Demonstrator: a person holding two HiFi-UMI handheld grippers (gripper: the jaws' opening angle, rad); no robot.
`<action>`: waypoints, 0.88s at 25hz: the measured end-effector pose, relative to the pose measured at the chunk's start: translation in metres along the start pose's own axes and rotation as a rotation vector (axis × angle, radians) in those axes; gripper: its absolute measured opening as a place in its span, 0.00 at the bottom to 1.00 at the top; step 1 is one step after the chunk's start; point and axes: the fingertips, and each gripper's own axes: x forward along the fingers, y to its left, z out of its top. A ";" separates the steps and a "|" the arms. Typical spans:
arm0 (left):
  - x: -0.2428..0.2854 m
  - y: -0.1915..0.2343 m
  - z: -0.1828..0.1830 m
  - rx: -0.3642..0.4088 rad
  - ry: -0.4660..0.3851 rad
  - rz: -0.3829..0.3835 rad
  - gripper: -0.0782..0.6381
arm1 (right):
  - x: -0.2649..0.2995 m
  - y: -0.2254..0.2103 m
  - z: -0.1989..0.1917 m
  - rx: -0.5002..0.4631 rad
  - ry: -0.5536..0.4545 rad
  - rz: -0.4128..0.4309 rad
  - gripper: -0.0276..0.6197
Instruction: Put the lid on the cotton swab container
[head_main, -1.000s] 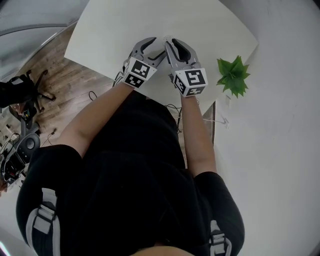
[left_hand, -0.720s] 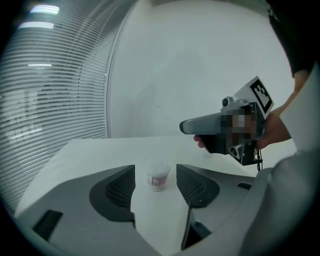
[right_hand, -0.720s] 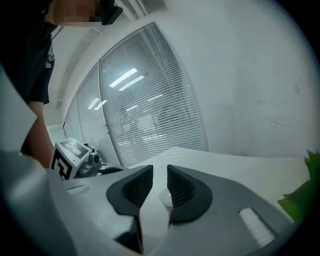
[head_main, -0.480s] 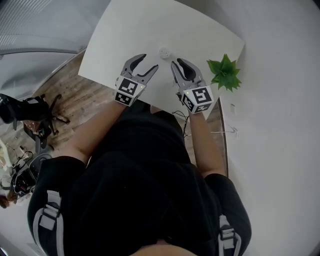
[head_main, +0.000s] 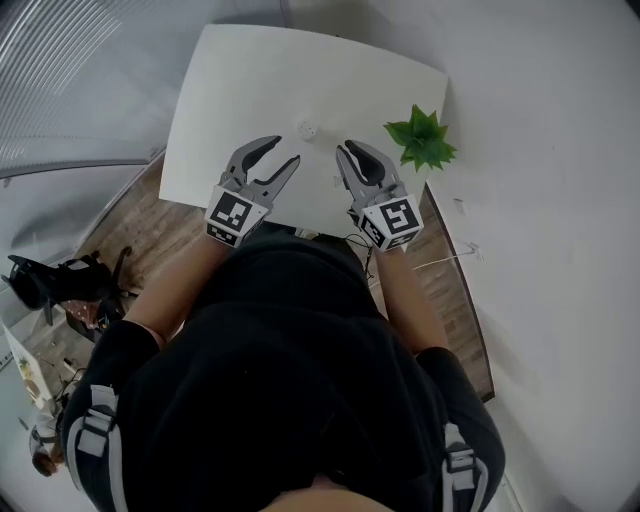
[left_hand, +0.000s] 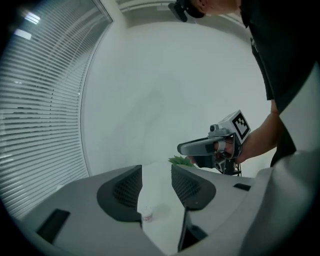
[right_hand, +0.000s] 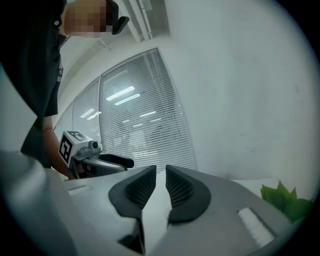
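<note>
Nearest the person, the left gripper (head_main: 280, 152) hovered over the white table (head_main: 230, 80), its jaws well apart and closing on nothing. Beside it, the right gripper (head_main: 352, 150) was closing too, jaws nearly together and empty. Just beyond both, the small cotton swab container (head_main: 307, 128) stood untouched. A green plant (head_main: 420, 140) sat at the table's right edge.

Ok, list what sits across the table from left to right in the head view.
left gripper, jaws closing with nothing gripped → small white cotton swab container → right gripper, jaws closing too, nothing between them → green plant
</note>
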 end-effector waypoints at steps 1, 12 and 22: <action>-0.003 0.000 0.008 0.011 -0.015 -0.018 0.36 | -0.002 0.003 0.006 -0.002 -0.008 -0.010 0.13; -0.024 0.014 0.058 0.049 -0.135 -0.147 0.26 | -0.009 0.040 0.058 -0.090 -0.083 -0.103 0.06; -0.047 0.026 0.067 0.081 -0.164 -0.183 0.13 | -0.002 0.065 0.081 -0.142 -0.117 -0.155 0.06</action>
